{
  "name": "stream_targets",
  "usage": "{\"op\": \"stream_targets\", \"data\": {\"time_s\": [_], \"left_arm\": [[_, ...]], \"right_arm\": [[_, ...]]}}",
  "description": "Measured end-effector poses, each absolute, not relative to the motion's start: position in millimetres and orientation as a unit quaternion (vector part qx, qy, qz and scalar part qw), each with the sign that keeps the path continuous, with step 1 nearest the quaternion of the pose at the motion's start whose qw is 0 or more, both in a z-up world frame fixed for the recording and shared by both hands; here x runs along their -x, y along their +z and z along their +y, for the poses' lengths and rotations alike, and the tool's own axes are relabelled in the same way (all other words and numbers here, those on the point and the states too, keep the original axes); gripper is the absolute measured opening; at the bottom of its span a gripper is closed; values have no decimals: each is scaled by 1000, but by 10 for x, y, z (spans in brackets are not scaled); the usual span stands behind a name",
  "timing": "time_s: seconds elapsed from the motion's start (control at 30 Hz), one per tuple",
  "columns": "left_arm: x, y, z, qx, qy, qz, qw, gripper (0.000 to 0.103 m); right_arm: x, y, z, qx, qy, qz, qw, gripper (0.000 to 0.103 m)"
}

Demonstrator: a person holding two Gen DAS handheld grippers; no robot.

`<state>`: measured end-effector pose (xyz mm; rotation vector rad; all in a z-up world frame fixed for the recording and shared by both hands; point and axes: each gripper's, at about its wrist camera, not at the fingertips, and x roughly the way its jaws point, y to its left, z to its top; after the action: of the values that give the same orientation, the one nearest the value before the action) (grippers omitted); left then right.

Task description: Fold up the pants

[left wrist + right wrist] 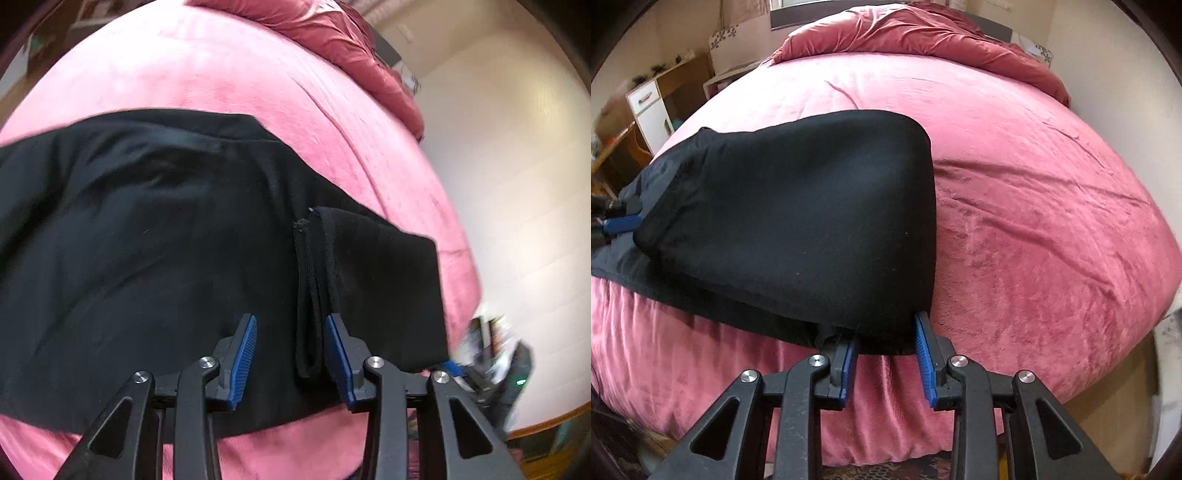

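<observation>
Lying folded on pink bed point(1034, 192), black pants point(798, 221).

Both grippers point forward with their 2 blue-padded fingers spread apart, the left gripper point(290, 354) levelled low and the right gripper point(886, 354) likewise.

Your black pants point(155, 236) lie folded on the pink bed cover point(1034, 192), close to its near edge. The fabric is plain and dark, stacked in layers. In the left wrist view a ribbed cuff point(384, 280) lies doubled on top, its folded edges standing open. In the right wrist view the upper layer bulges, with a rounded far corner, over a flatter lower layer
</observation>
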<state>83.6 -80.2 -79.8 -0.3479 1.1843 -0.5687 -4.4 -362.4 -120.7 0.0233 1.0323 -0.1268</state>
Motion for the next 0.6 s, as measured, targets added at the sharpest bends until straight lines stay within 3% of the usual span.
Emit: {"op": "stream_targets", "data": {"time_s": [0.03,0.1,0.17,0.37,0.6], "left_arm": [[-841,-786,-859,148,-262,549,780,40],[-822,-779,-1048,106,-258,547,790,40],[-825,-818,-1153,88,-256,547,792,40],[-729,-954,-1350,94,-271,555,781,39],[-584,-935,-1223,83,-276,548,785,39]], "right_arm": [[65,-1183,-3637,-9,-54,496,867,36],[117,-1124,-3702,-10,-43,499,865,49],[198,-1030,-3780,-12,-33,500,865,53],[138,-698,-3942,-47,-33,466,883,59],[-671,-689,-3508,-64,14,447,892,59]]}}
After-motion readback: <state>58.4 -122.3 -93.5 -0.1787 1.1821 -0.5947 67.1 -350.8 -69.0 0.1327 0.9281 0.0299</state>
